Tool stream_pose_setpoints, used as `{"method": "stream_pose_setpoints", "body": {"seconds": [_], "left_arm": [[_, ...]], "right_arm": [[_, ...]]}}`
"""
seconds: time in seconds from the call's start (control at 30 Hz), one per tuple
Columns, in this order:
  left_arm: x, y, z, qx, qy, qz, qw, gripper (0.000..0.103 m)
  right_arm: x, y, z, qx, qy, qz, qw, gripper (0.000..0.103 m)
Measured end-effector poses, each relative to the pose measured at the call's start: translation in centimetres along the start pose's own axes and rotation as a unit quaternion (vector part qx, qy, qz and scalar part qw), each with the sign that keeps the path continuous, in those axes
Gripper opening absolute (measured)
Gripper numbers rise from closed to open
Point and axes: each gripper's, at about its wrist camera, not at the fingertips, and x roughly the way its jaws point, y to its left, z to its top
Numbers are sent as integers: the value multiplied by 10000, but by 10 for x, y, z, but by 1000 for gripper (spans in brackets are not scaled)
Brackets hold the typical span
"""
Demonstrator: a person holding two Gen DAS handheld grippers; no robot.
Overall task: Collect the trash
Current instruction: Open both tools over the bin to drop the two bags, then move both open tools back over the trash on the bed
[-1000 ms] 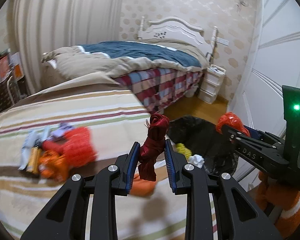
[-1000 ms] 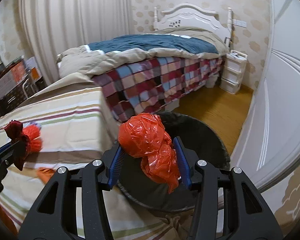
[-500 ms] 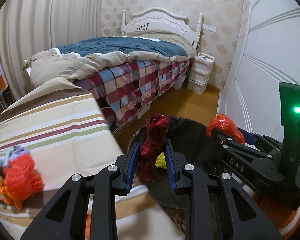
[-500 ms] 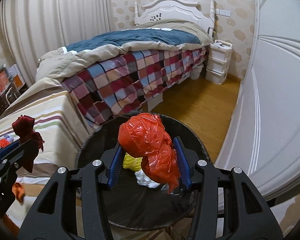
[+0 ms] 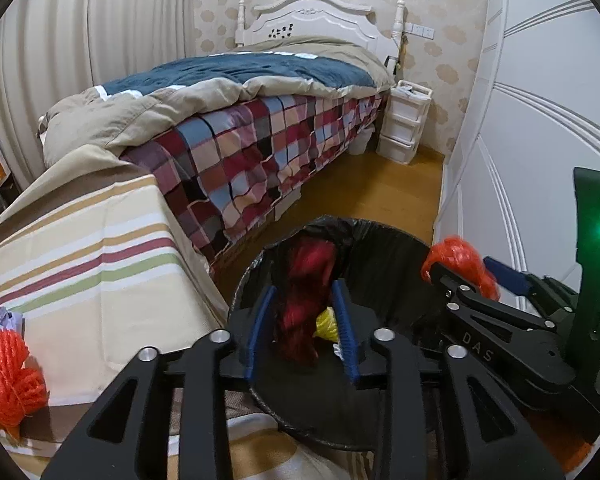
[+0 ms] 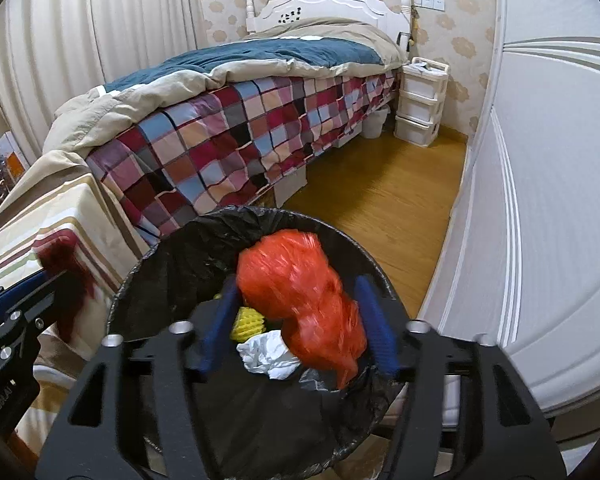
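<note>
A single bed [image 5: 260, 112] with a checked patchwork cover fills the far side of the room; a striped tablecloth [image 5: 92, 256] covers the near-left surface. Between them, near you, stands one round bin lined with a black bag [image 6: 172, 264]. Your left gripper [image 5: 302, 322] hangs over the bin's left side, its blue pads spread wider than the dark red bundle [image 5: 304, 300] blurred between them; whether the pads touch it cannot be told. Your right gripper [image 6: 296, 328] hangs over the bin too, fingers apart around an orange plastic bag [image 6: 300, 300], also blurred. "DAS" is moulded in white on the right gripper's arm, readable only from the left wrist. Only that view shows the coil of orange twine [image 5: 8, 380] on the tablecloth's near-left. Only the right wrist shows two pieces inside the bin: one yellow ridged piece [image 6: 247, 322], one crumpled white paper [image 6: 268, 354].
</note>
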Motion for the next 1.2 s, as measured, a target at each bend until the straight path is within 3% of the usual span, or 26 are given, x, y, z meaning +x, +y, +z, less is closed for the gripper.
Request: {"method": "stream_pose_setpoints", "body": {"seconds": [0.1, 0.17, 0.3, 0.53, 0.83, 1.2], "left_arm": [[-4, 4, -2, -71, -72, 87, 9999, 66], [-8, 7, -1, -117, -130, 167, 9997, 75], [-20, 19, -3, -297, -140, 270, 9991, 79], [-47, 50, -20, -556, -115, 527, 9970, 80], [-93, 93, -47, -813, -352, 1093, 9900, 80], [-139, 157, -103, -1298, -261, 1493, 9799, 80]], "right_arm": [[1, -1, 0, 2, -9, -63, 10000, 70], [0, -2, -1, 5, -19, -99, 9999, 71], [-6, 1, -5, 24, -32, -118, 9999, 76], [-23, 20, -17, -26, -21, 107, 9999, 77], [-55, 59, -30, -199, -53, 619, 9979, 78], [-97, 135, -52, -994, -23, 1454, 9844, 78]]}}
